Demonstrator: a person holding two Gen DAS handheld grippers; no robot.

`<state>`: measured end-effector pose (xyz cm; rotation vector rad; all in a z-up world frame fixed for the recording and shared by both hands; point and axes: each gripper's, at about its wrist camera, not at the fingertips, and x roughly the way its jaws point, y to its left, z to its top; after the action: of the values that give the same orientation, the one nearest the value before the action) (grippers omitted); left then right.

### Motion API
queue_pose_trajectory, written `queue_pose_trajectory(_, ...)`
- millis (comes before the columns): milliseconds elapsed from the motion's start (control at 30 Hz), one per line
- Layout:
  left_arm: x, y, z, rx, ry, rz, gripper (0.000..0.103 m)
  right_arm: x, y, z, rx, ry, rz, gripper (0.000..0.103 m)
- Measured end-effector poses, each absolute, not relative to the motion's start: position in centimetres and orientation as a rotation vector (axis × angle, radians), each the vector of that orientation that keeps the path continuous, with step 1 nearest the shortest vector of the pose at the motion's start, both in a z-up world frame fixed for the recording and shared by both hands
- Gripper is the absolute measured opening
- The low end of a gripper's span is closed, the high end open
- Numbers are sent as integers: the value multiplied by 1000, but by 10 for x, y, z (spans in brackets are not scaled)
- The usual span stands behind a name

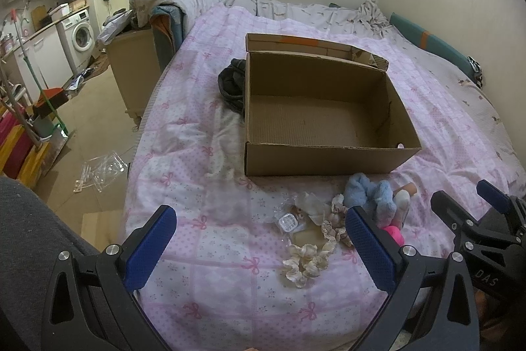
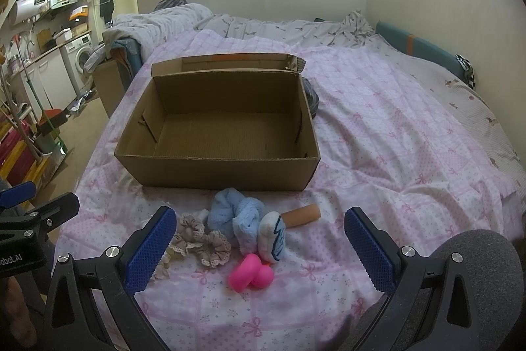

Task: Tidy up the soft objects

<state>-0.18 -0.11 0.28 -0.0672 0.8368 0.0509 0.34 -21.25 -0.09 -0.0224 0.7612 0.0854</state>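
**Soft things in a heap just ahead of both open grippers**

The right gripper (image 2: 259, 239) has its fingers wide apart and holds nothing; the pink toy (image 2: 250, 275) lies between them, just ahead, with the blue plush (image 2: 236, 216) and a white stuffed piece (image 2: 271, 236) directly beyond. The left gripper (image 1: 259, 239) is also spread and empty; cream scrunchies (image 1: 304, 262) lie between its fingers, while the plush sits past its right finger. So the right hand looks nearer to the plush, the left to the scrunchies. The heap runs crosswise to the fingers. Farther on, straight ahead on the bed (image 2: 394, 153), stands the cardboard box (image 2: 217, 163), open and bare inside.
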Motion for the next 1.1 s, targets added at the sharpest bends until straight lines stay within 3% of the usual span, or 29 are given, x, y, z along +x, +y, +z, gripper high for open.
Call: queue_pose_trajectory(1100,-2,-2,1,-63,837,57,103,3,-213,-1,-20,760,89,103)
